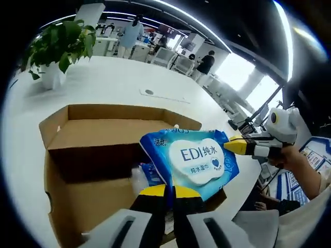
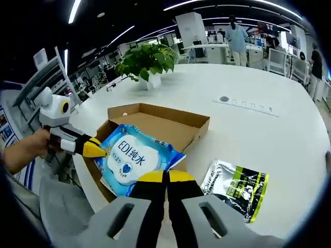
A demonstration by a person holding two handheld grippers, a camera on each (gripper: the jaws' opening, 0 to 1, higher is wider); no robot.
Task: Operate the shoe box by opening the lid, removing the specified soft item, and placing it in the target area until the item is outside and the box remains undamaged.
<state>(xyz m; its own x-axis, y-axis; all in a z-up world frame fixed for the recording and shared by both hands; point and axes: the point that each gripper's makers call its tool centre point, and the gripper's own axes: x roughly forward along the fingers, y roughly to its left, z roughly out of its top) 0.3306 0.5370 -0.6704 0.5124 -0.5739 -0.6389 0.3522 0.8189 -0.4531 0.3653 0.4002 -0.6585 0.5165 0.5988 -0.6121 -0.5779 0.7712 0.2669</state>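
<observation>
one open brown cardboard shoe box (image 2: 155,120) sits on the white round table (image 2: 269,134). one blue soft wet-wipe pack (image 1: 194,161) is above it, pinched by the closed left gripper (image 1: 169,192). right gripper (image 2: 166,177) is closed with nothing between its jaws. one black-and-green foil pouch (image 2: 237,187) lies beside the box. one potted green plant (image 2: 147,62) stands behind.

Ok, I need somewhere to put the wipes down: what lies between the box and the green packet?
Bare white table, as the right gripper view shows; the box and the packet lie apart.
</observation>
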